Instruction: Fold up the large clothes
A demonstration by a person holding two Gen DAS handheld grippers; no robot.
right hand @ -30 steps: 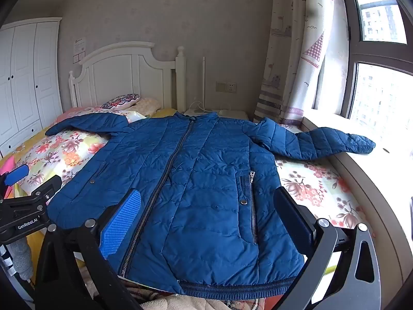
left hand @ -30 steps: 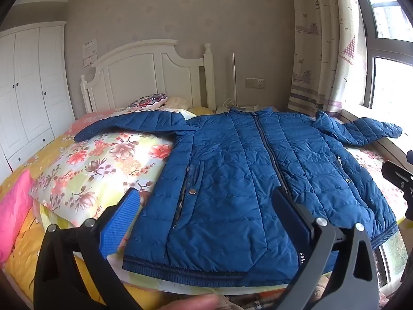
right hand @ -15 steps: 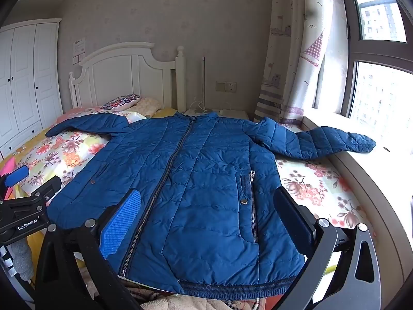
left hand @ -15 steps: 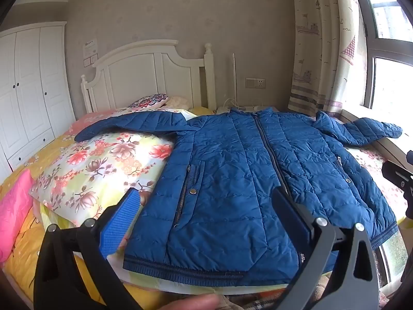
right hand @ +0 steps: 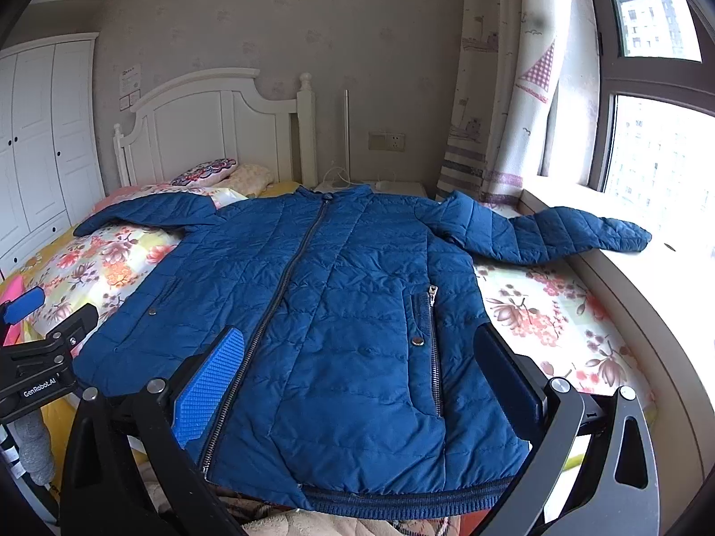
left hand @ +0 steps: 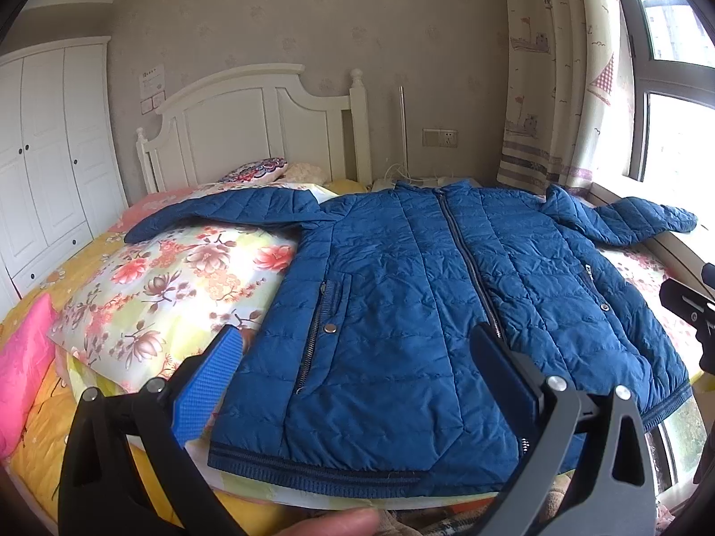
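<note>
Jacket [left hand: 429, 321], one, blue quilted, lies flat and zipped on one bed [left hand: 53, 406], both sleeves spread; left claw [left hand: 357, 357] and right claw [right hand: 362, 357] gape wide, holding nothing

Black hand-held gripper [right hand: 355, 357], blue textured pads [right hand: 208, 386]; silver screws [right hand: 558, 385]

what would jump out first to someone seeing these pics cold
A big blue quilted jacket dominates, spread front-up and zipped across the bed, one sleeve reaching onto the window ledge and the other over a floral pillow. In the foreground the left gripper and right gripper hang open above its hem, holding nothing. Behind stands a white headboard.
</note>
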